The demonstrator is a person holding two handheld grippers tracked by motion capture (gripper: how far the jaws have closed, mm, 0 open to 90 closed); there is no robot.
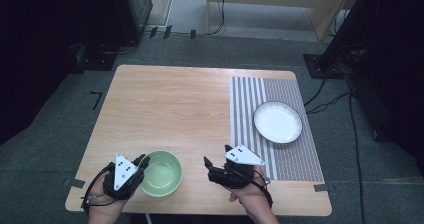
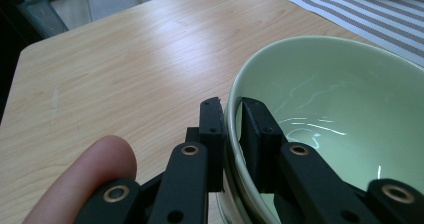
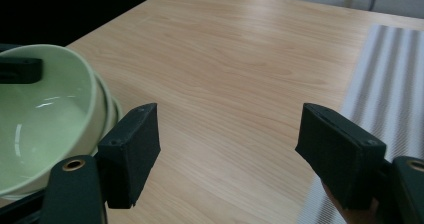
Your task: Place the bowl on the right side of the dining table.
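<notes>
Left gripper (image 1: 141, 162) jaws clamped on rim of green bowl (image 1: 161, 173) on table (image 1: 175, 104); right gripper (image 1: 216, 163) jaws spread wide, grasping nothing, near bowl.

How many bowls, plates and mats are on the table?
Green bowls: at least 2, nested; the exact number is hard to tell
White plate: 1
Striped placemat: 1
Total: at least 4

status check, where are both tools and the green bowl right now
Left tool shut on green bowl rim, one jaw inside, one outside. Right tool open, empty, beside the bowl over bare table. White plate on striped mat, well apart.
</notes>
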